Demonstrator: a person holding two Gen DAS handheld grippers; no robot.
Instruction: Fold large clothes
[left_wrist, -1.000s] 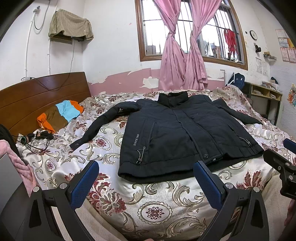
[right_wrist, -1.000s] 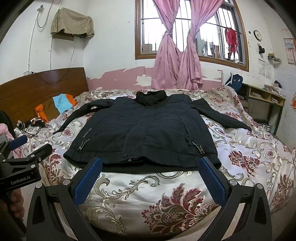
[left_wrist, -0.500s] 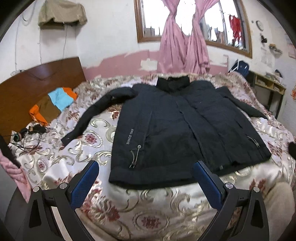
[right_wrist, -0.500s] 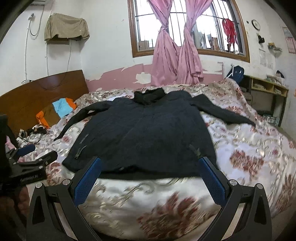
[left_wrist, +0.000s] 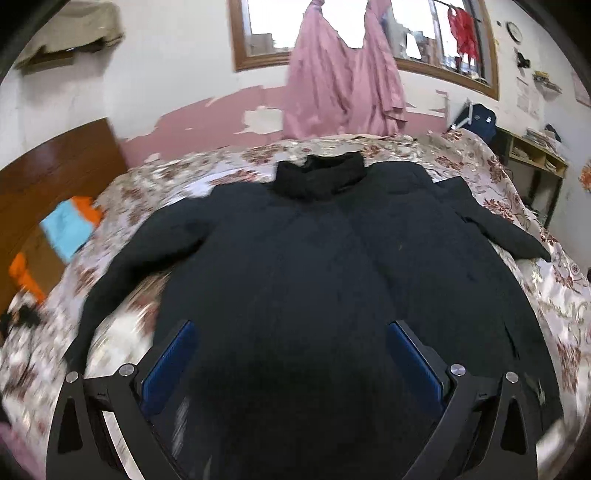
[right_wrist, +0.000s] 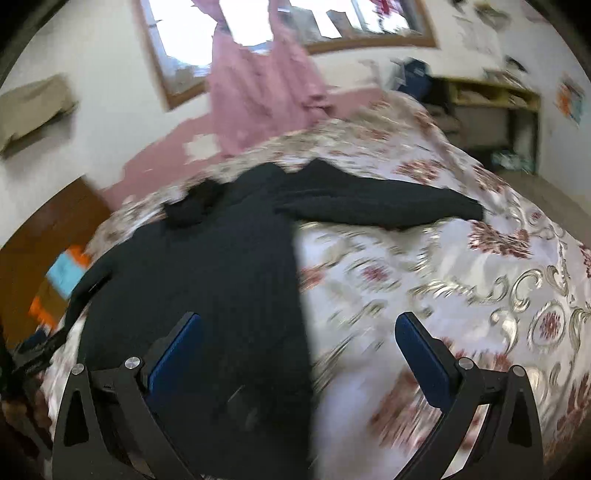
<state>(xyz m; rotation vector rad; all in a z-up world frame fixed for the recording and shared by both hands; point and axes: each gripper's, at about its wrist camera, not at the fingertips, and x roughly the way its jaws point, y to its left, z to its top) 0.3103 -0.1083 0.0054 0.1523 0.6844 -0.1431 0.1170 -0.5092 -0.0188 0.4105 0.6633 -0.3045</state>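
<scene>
A large black padded jacket (left_wrist: 303, 266) lies spread flat, front up, on the bed, collar toward the window and both sleeves out to the sides. My left gripper (left_wrist: 291, 354) is open and empty, low over the jacket's lower middle. My right gripper (right_wrist: 299, 347) is open and empty over the jacket's right side edge, with the jacket (right_wrist: 207, 280) under its left finger and bare bedspread under the right finger. The right sleeve (right_wrist: 376, 206) stretches out ahead of it. Both views are motion-blurred.
The bed carries a floral satin bedspread (right_wrist: 461, 280). Orange and blue clothes (left_wrist: 62, 232) lie by the wooden headboard (left_wrist: 44, 173) at left. Pink curtains (left_wrist: 340, 77) hang at the window behind. A wooden shelf unit (right_wrist: 491, 107) stands at the right.
Both grippers have moved forward and down from the foot of the bed to just over the jacket. The right one has swung toward the jacket's right side. The jacket has not moved.
</scene>
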